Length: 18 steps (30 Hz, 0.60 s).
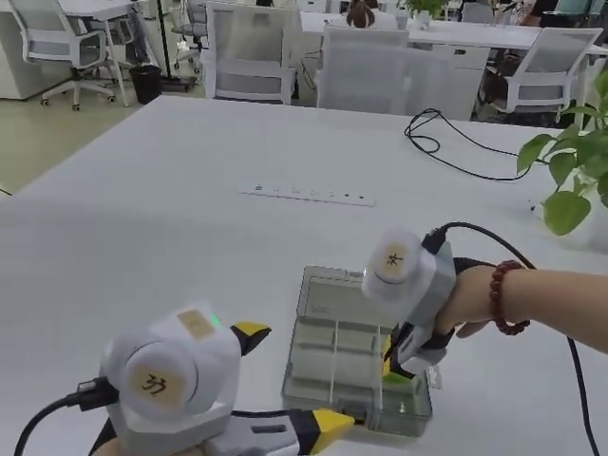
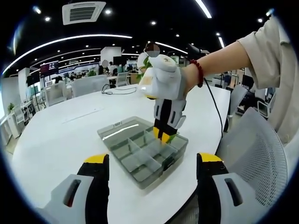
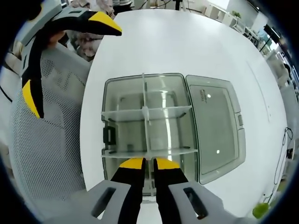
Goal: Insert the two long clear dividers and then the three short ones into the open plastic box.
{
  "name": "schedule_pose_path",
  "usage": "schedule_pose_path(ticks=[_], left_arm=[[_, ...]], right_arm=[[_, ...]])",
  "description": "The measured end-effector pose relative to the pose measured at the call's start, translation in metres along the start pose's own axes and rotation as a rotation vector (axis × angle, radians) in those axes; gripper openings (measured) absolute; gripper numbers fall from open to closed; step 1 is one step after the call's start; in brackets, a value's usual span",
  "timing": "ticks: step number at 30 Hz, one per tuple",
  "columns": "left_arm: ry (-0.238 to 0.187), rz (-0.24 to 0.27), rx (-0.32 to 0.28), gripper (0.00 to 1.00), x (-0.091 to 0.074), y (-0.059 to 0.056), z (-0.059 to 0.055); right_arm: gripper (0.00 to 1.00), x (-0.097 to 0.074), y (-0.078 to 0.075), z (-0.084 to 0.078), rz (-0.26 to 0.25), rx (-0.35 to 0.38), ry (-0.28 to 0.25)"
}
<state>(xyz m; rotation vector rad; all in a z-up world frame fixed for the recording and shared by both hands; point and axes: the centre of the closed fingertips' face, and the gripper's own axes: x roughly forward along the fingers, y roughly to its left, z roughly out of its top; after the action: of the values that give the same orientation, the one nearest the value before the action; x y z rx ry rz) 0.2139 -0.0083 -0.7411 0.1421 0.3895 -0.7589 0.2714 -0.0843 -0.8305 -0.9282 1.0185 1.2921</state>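
The clear plastic box (image 1: 334, 404) lies open near the table's front edge, its lid (image 1: 328, 293) folded back on the far side. Clear dividers (image 3: 145, 113) stand crossed inside it and split it into compartments. My right gripper (image 1: 395, 370) points down into the box's right end. In the right gripper view its jaws (image 3: 149, 163) are shut on the edge of a clear divider that runs up the middle of the box (image 3: 106, 95). My left gripper (image 1: 293, 376) hovers open, left of the box and in front of it, holding nothing. The left gripper view has the box (image 2: 140, 176) beyond the open left gripper (image 2: 153, 158), with the right gripper (image 2: 163, 135) in it.
A white power strip (image 1: 306, 195) lies mid-table. A black cable (image 1: 456, 152) loops at the back right, and a green plant (image 1: 570, 171) stands at the right edge. White chairs (image 1: 252, 52) line the far side. A mesh chair (image 2: 261, 154) stands close by the table's near edge.
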Motion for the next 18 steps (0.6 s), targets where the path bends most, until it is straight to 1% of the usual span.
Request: schedule_pose_path(ticks=[4,5,6,7,10,12,13,16,17,18], left_arm=[[0.005,0.003,-0.005,0.77,0.0,0.001,-0.001],[0.012,0.004,-0.007,0.77,0.0,0.002,-0.002],[0.02,0.004,-0.008,0.77,0.0,0.002,-0.003],[0.025,0.006,-0.009,0.77,0.0,0.003,-0.003],[0.019,0.006,-0.02,0.76,-0.001,0.004,-0.001],[0.016,0.007,-0.025,0.76,-0.003,0.006,0.0],[0.015,0.01,-0.024,0.76,-0.003,0.007,0.001],[0.013,0.015,-0.028,0.76,-0.007,0.012,0.004],[0.011,0.016,-0.03,0.76,-0.008,0.013,0.005],[0.008,0.018,-0.035,0.76,-0.01,0.015,0.008]], right_arm=[[0.13,-0.004,-0.003,0.001,-0.022,0.029,-0.038],[0.13,-0.005,-0.005,0.002,-0.03,0.038,-0.052],[0.14,-0.007,-0.006,0.004,-0.034,0.065,-0.08],[0.15,-0.009,-0.006,0.005,-0.034,0.085,-0.092],[0.18,-0.018,-0.004,0.005,-0.045,0.095,-0.118],[0.22,-0.024,-0.003,0.005,-0.055,0.129,-0.147],[0.23,-0.028,-0.003,0.006,-0.066,0.152,-0.176],[0.28,-0.036,-0.002,0.005,-0.08,0.191,-0.218],[0.29,-0.04,-0.003,0.006,-0.095,0.209,-0.25],[0.3,-0.044,-0.003,0.006,-0.105,0.214,-0.269]])
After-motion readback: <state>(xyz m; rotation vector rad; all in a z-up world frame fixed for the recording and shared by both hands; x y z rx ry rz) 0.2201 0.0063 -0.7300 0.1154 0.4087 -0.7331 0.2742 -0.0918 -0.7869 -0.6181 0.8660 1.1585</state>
